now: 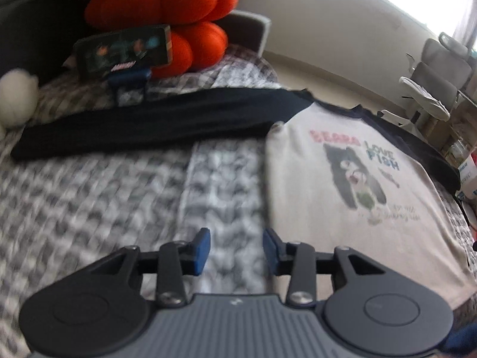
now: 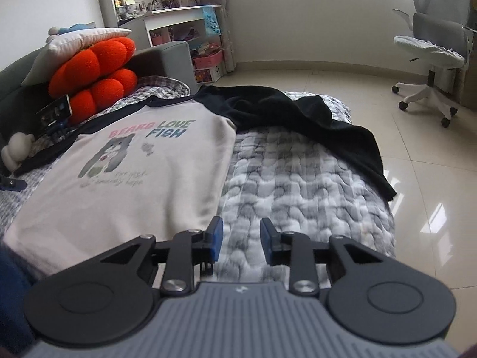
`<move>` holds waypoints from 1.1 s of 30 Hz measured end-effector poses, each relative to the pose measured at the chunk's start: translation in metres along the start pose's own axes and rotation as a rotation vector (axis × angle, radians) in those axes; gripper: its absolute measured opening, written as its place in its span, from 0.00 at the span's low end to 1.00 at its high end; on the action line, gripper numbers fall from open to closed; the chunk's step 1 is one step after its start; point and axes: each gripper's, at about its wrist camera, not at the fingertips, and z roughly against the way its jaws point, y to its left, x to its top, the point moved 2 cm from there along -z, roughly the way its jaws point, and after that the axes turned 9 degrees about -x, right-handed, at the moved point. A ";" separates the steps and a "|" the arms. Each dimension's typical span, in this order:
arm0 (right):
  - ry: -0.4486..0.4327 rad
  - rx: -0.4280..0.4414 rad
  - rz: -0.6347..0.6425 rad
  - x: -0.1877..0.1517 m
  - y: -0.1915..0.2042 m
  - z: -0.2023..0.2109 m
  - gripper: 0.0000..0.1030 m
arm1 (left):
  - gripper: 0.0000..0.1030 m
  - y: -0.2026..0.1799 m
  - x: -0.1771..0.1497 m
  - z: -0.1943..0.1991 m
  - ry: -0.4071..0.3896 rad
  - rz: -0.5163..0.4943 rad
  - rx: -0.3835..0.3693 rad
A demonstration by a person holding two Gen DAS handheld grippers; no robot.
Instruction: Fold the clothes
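Note:
A cream raglan shirt with black sleeves and a bear print lies flat, face up, on a grey checked quilt. One black sleeve stretches out to the left in the left wrist view. The other black sleeve lies crumpled toward the bed's right edge. My left gripper is open just off the shirt's left hem side, holding nothing. My right gripper is open beside the shirt's right hem side, also holding nothing.
Orange cushions, a white pillow and a dark box sit at the head of the bed. A white plush lies left. An office chair stands on the tiled floor to the right.

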 end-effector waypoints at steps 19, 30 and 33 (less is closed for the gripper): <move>-0.028 -0.132 0.072 0.048 0.019 -0.080 0.31 | 0.60 -0.063 0.059 -0.132 -0.125 -0.151 0.155; -0.063 -0.217 0.048 0.050 0.024 -0.110 0.71 | 0.88 -0.061 0.047 -0.137 -0.176 -0.140 0.172; -0.049 -0.237 0.019 0.051 0.021 -0.112 0.83 | 0.93 -0.061 0.047 -0.139 -0.170 -0.139 0.177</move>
